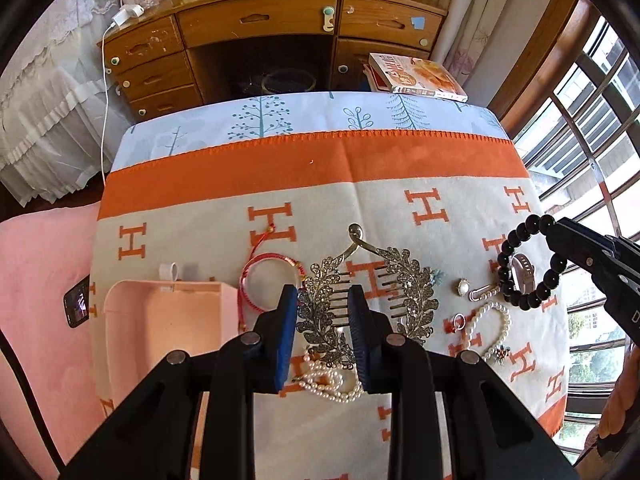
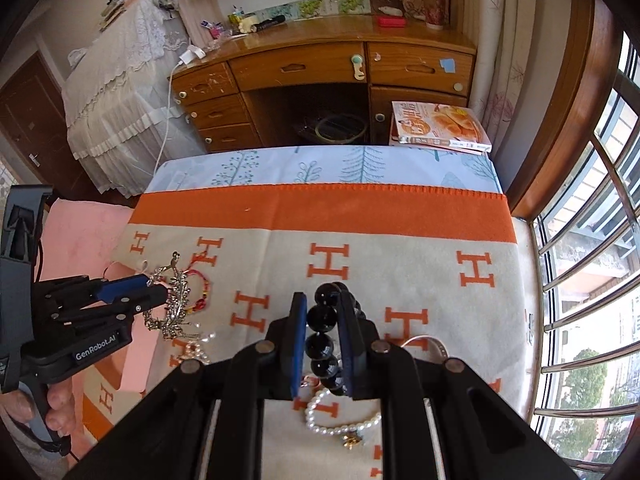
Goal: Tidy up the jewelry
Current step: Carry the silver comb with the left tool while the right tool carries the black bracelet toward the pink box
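Your left claw (image 1: 322, 300) is clamped on one leafy side of the rhinestone hair comb (image 1: 368, 292), its blue pads (image 1: 286, 332) pressing the left branch of leaves; from the right wrist view the comb looks raised a little off the blanket (image 1: 224, 200), though you cannot be sure of that. Your right claw (image 2: 323, 332) is clenched on the black bead bracelet (image 2: 325, 336), with the beads stacked between its pads, and the left wrist view shows the bracelet hanging in the air as a loop over the right part of the counter. Through that loop you can see a pale watch (image 1: 523, 276) lying on the blanket. Just beside it lie a round pearl brooch (image 1: 463, 288) and a pearl bracelet (image 1: 486, 330) with a small charm. A pearl strand (image 1: 328, 380) lies bunched under your left claw. The red cord bracelet (image 1: 264, 280) sits just left of the comb, touching the far corner of the open pink box (image 1: 160, 320). A book (image 1: 418, 76) rests at the far right corner.
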Demonstrator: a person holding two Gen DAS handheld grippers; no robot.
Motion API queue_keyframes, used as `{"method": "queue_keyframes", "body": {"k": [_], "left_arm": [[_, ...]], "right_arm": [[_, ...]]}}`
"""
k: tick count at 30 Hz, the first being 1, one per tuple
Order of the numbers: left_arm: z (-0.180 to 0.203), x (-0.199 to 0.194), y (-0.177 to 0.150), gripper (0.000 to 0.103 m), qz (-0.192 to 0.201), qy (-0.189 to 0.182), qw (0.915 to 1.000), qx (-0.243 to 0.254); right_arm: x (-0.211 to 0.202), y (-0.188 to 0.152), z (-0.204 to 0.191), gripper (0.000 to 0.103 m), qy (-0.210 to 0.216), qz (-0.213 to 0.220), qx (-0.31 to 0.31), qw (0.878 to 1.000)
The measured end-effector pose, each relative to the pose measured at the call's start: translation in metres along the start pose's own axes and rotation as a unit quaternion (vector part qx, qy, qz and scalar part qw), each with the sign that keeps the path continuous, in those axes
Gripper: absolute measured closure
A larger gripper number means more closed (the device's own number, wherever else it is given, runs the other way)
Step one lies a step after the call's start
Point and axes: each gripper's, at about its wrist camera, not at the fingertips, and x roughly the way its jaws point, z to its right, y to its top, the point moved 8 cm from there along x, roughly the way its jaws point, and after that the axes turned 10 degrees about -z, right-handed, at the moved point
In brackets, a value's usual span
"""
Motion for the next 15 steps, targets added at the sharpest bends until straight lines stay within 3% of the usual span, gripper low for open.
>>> {"method": "queue_keyframes", "body": {"k": [7,15], "left_arm": [[-0.047,-0.033,-0.031,0.08,0.024,0.007,0.9993,-0.027],[-0.107,-0.051,-0.059,0.08,0.042,0.022,0.9968,-0.064]], "right_arm": [[-0.026,-0.008,-0.076,0.088,0.029,0.023,-0.055,0.998],[-0.029,-0.008,-0.16,0.088,0.058,0.034,-0.106,0.992]]}}
